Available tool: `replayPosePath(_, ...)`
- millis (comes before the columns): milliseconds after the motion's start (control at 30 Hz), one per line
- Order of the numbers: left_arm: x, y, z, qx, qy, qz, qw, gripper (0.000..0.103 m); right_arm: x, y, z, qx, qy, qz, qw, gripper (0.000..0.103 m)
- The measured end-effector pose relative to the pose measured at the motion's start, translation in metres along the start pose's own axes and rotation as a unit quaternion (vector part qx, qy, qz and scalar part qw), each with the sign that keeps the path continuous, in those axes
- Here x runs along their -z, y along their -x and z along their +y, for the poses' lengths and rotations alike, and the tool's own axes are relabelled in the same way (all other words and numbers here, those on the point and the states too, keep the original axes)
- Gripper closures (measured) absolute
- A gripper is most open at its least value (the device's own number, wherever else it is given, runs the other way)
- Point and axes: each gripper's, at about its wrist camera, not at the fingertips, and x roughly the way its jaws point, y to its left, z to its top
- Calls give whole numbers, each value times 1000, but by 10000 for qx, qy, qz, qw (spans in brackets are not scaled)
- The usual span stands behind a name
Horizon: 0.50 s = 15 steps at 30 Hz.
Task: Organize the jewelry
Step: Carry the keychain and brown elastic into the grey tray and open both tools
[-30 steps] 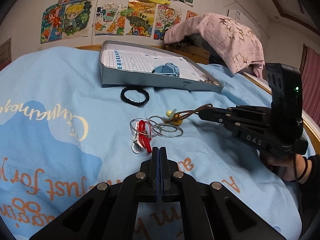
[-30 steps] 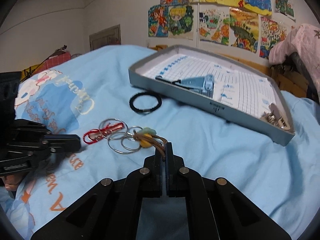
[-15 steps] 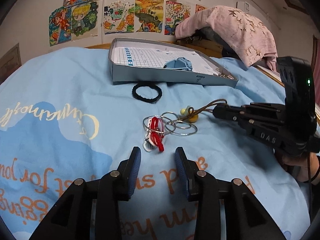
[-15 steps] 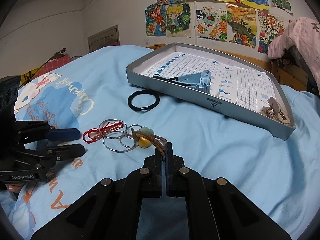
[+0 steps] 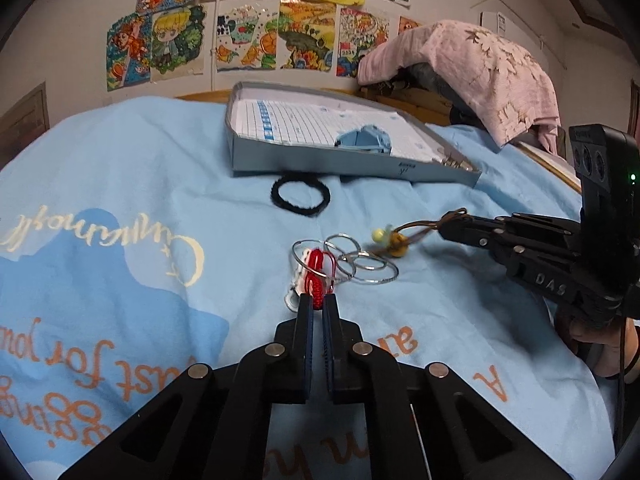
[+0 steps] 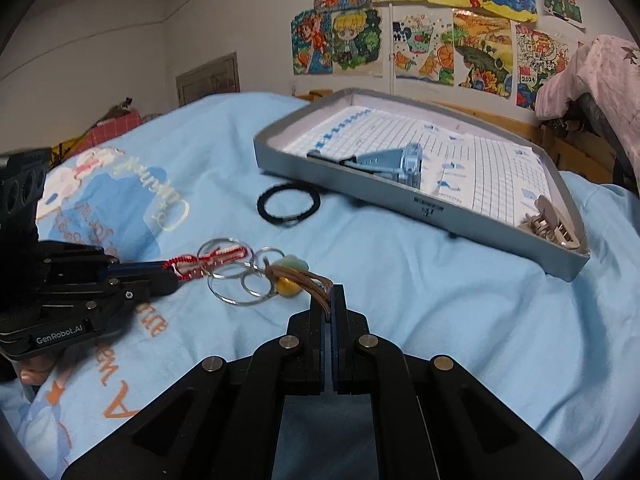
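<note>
Change: our left gripper (image 5: 316,307), spread wide half a second ago, has closed on the red cord (image 5: 317,276); the right has not shifted.
Left gripper: pinching the cord's near end.
Right gripper (image 6: 331,295): clamped on the brown cord (image 6: 316,280) with its beads (image 6: 289,287).
Place: both cords lie on the blanket (image 5: 120,184), threaded through the rings (image 5: 360,266), short of the tray (image 5: 440,172).
Risk: we think pulling apart would drag the tangled rings or slip a thin cord.
Axis: the red cord runs from our left gripper towards the tray.
</note>
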Motion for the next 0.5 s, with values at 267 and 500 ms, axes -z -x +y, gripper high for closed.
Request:
replayPosePath(267,-16,36,-2,-219,-68,-111,9997,98,-12,34,-8,-179,-223,-428,9987,100)
replayPosePath(500,-33,52,2,-460,135,-157,9987,98,-27,52,-14,-182,-334,-682,9969,100)
